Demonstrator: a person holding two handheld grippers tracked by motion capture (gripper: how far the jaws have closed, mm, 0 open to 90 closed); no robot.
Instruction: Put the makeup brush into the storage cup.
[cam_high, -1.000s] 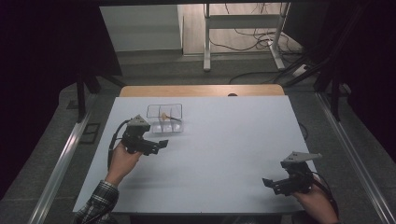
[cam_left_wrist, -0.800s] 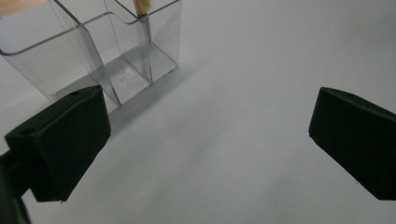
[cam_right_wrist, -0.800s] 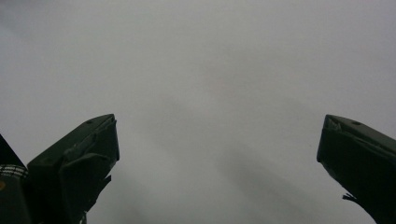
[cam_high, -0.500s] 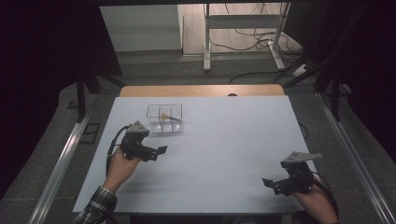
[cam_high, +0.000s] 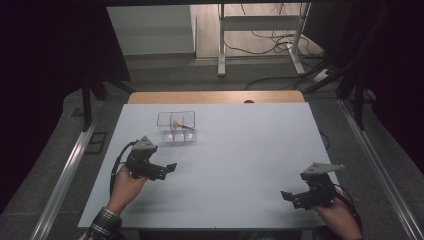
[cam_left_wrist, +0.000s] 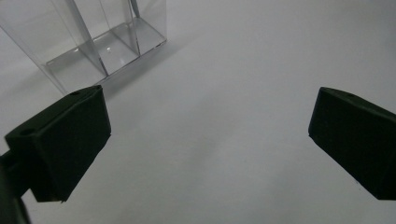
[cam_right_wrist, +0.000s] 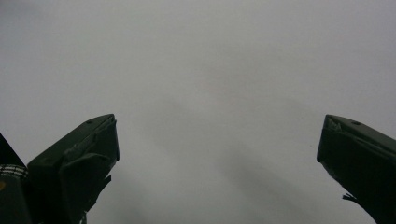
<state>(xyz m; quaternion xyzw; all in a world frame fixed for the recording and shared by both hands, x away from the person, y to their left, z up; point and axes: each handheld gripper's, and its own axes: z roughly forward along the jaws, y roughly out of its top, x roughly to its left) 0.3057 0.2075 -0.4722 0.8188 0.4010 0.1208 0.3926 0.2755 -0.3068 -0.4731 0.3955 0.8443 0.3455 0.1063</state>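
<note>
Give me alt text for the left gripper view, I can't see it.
The left gripper is open, its two black jaws spread wide over a bare white table. At upper left stands a clear plastic box with dividers, apart from the jaws.

Room inventory, high view. White rectangular desk (cam_high: 240, 150) with a light wooden strip (cam_high: 215, 97) along its far edge. Grey carpeted floor (cam_high: 200, 70) around it; pale wood-look flooring (cam_high: 260, 25) beyond, brightly lit. White metal-legged frame (cam_high: 260, 22) standing on that lit floor, black cables (cam_high: 270, 37) trailing beneath it. White wall panel (cam_high: 150, 30) at the far left. Silver metal rails (cam_high: 62, 180) flank the desk on both sides. Dark, unlit surroundings left and right.
</note>
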